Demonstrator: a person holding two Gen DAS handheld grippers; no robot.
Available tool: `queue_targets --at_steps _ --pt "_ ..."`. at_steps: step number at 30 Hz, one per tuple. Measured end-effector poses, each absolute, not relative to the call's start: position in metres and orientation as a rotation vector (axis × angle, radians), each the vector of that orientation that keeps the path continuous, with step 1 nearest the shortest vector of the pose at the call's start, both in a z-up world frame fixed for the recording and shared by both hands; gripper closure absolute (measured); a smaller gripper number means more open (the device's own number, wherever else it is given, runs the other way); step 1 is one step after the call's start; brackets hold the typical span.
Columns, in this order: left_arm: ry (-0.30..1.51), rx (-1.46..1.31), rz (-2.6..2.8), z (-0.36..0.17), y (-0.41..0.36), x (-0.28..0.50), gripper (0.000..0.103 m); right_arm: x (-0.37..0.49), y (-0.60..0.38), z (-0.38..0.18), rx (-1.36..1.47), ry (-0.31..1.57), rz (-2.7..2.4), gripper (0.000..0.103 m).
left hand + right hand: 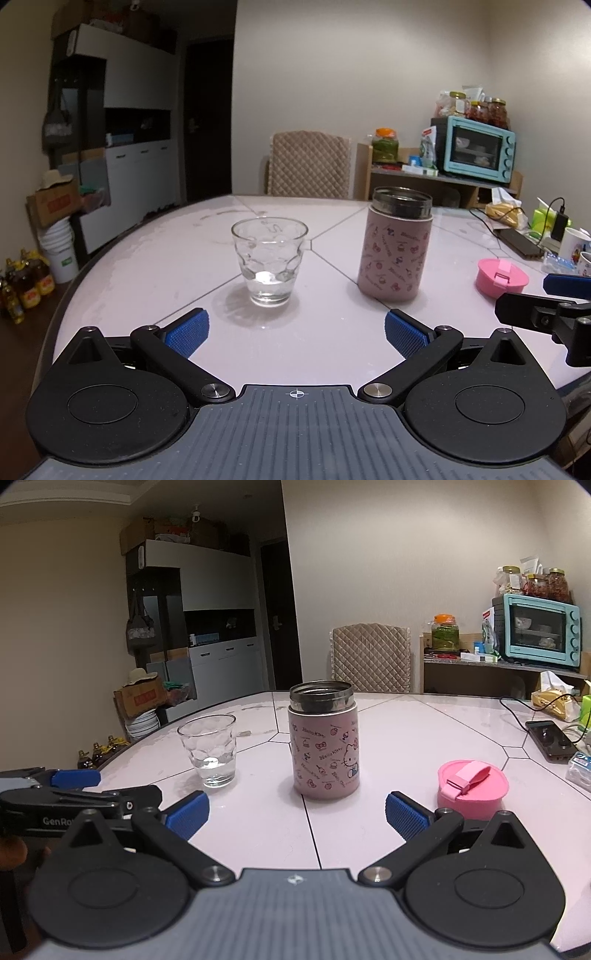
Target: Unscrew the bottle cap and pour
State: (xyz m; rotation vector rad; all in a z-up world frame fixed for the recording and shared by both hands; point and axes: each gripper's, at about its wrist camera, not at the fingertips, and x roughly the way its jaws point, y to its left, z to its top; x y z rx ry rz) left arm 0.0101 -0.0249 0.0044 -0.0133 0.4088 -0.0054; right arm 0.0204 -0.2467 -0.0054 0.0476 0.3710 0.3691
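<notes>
pink bottle (325, 755) upright, uncapped | pink cap (472, 788) on table, right | glass (208, 749) left

White tiled table (325, 354), rounded edge, held all items. Left gripper (296, 334): blue-padded fingers (188, 331) spread wide, nothing between them, low over the near edge. Clear glass (269, 261): upright, a little water in the base, just beyond the left finger. Pink patterned bottle (394, 254): upright, steel neck uncapped, to the right of the glass and apart from it. Pink cap (501, 277): lay on the table further right, separate from the bottle. Right gripper (554, 301): partly visible at the right edge, near the cap, state unclear. Background: quilted chair back (309, 164); teal toaster oven (480, 149) on a shelf.
</notes>
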Motion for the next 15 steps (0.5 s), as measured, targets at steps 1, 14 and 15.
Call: queue_targets --at_steps 1,14,15 --pt "0.407 -0.013 -0.008 0.005 -0.025 0.009 0.000 0.018 -0.248 -0.005 0.046 0.368 0.365 0.000" --pt "0.391 -0.003 -0.038 0.005 -0.040 -0.002 0.000 0.005 -0.260 -0.001 0.056 0.346 0.341 0.000" --pt "0.390 -0.003 -0.038 0.005 -0.041 -0.002 0.000 0.004 -0.261 -0.002 0.060 0.347 0.340 0.000"
